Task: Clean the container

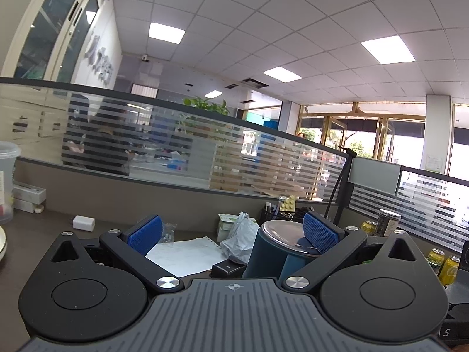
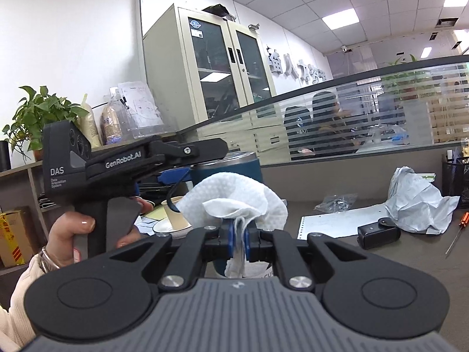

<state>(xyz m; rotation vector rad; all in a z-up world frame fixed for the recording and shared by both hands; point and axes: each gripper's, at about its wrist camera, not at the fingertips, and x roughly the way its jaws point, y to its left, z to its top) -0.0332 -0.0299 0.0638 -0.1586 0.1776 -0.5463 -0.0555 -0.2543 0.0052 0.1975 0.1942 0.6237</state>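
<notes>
Right gripper [image 2: 241, 236] pinches a white cloth [image 2: 234, 196] — just before the blue cup [image 2: 234, 167]; left gripper [image 1: 231, 234] gapes wide (cup beside its right pad).

Right gripper [image 2: 241, 236] clamped on white tissue [image 2: 234, 196]; dark blue container [image 2: 234, 165] behind; left gripper [image 2: 176, 161] alongside

Black tongs [image 2: 238, 236] with blue pads [image 1: 145, 233], cream sleeve [image 2: 17, 299], silver bracelet [image 2: 47, 259].
</notes>
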